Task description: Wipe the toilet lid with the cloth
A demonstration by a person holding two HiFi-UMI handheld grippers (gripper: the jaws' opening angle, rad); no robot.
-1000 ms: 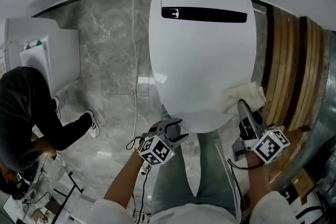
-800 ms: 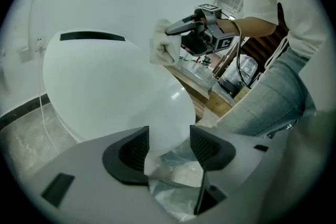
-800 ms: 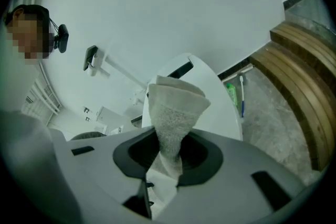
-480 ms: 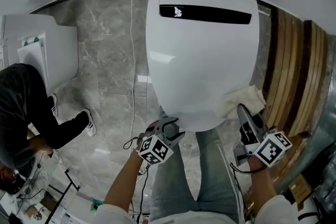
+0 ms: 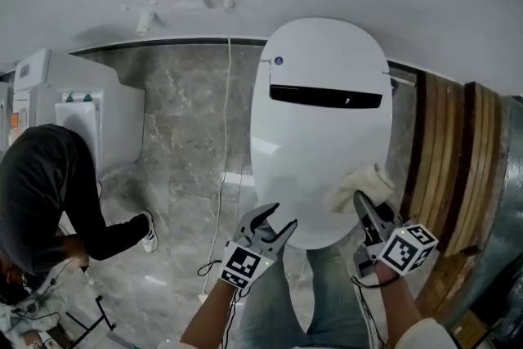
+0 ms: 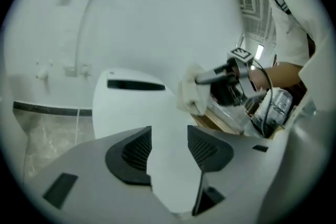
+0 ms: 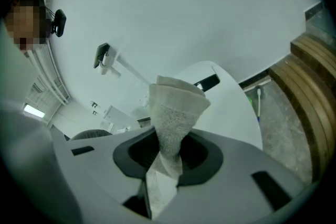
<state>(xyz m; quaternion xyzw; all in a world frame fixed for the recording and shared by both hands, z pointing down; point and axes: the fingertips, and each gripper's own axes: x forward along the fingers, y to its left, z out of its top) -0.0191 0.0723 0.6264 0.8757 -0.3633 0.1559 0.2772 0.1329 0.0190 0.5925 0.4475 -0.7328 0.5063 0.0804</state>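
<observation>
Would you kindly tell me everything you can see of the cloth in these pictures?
The cloth is off-white, with a nubby, towel-like weave. It is bunched and folded, not spread flat. The right tongs are shut on its lower part, so a folded wad sticks out beyond their tips while a tail hangs back between them. In the head view that wad lies over the front right edge of the white toilet lid, apparently resting on it. Nothing else touches it.
</observation>
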